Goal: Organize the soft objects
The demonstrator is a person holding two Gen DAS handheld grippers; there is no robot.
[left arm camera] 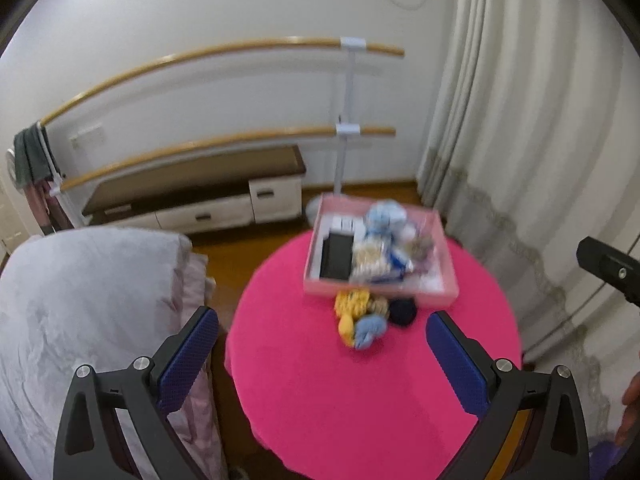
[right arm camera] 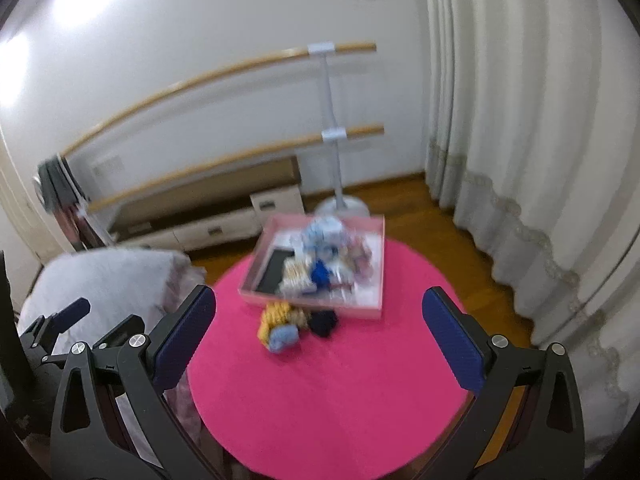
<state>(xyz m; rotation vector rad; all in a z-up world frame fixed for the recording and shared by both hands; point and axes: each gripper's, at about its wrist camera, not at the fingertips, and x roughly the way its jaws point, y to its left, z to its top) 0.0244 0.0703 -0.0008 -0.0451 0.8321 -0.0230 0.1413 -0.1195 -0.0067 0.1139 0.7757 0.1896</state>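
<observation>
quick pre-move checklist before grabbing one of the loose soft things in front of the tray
1. Left gripper open and empty: ok.
2. Right gripper open and empty: ok.
3. Loose soft items on the pink table beside the pink tray, not in it: ok.
4. Path from both grippers to the pile unobstructed: ok.
5. Where one item ends and the next begins: cannot tell, blurred.
6. Free room in the tray: cannot tell, it looks fairly full.

Both wrist views: high, near side, angled down and forward over round pink-covered table point(left arm camera: 360, 392) point(right arm camera: 340, 392); shared: far pink rectangular tray point(left arm camera: 448, 280) point(right arm camera: 312, 307).
</observation>
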